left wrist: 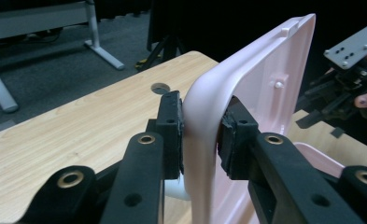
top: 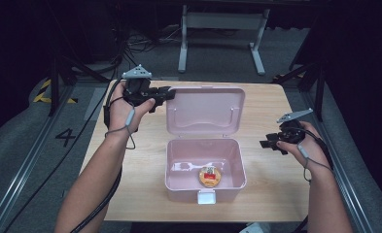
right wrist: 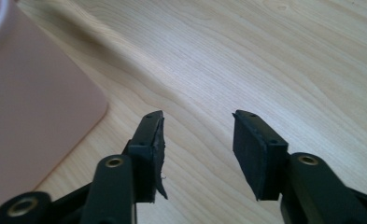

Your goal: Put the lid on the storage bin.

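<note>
Lid (left wrist: 265, 79) of the pink box (top: 205, 167) sits pinched at its edge between the pads of my left gripper (left wrist: 200, 135). My right gripper (right wrist: 197, 149) stands half open over bare table (right wrist: 265, 60), box just beside its left jaw.

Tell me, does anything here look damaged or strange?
One thing: in the right gripper view, the rubber pad on the left jaw looks torn, with a ragged flap peeling off its lower edge. The pink box, its lid clamped by the left gripper, looks intact.
</note>
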Demonstrator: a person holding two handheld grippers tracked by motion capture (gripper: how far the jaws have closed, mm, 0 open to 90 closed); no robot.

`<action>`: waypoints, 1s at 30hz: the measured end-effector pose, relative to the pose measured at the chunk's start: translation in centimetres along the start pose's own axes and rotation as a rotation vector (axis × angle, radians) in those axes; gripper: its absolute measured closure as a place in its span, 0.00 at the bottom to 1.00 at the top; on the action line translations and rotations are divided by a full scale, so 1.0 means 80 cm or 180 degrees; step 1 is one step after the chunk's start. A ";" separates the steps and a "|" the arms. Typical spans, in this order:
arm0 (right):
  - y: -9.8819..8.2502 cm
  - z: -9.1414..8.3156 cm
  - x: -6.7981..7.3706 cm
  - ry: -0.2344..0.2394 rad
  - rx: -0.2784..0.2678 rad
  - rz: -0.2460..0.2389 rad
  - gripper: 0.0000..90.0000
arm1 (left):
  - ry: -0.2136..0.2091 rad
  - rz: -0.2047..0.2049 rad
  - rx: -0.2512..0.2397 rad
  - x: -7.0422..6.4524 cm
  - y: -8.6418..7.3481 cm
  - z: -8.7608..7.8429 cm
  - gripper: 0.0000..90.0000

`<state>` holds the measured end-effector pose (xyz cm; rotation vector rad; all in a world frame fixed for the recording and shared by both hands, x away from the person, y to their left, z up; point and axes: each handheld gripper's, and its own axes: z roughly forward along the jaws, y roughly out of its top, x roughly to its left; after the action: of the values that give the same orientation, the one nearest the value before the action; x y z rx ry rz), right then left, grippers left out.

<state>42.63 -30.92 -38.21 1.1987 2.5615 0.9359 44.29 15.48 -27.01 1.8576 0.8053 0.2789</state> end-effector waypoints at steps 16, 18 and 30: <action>0.010 -0.024 0.031 0.0411 -0.0018 0.0155 0.86 | -0.0277 0.0098 -0.0052 -0.020 -0.016 -0.023 0.74; 0.011 -0.025 0.035 0.0417 -0.0011 0.0127 0.87 | -0.0292 0.0114 -0.0062 -0.023 -0.019 -0.024 0.73; 0.012 -0.026 0.039 0.0443 0.0018 0.0095 0.85 | -0.0299 0.0330 -0.0009 -0.050 -0.029 -0.035 0.67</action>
<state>40.36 -29.15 -35.65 1.2172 2.6609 1.0544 38.89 15.47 -27.22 1.8983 0.6456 0.2559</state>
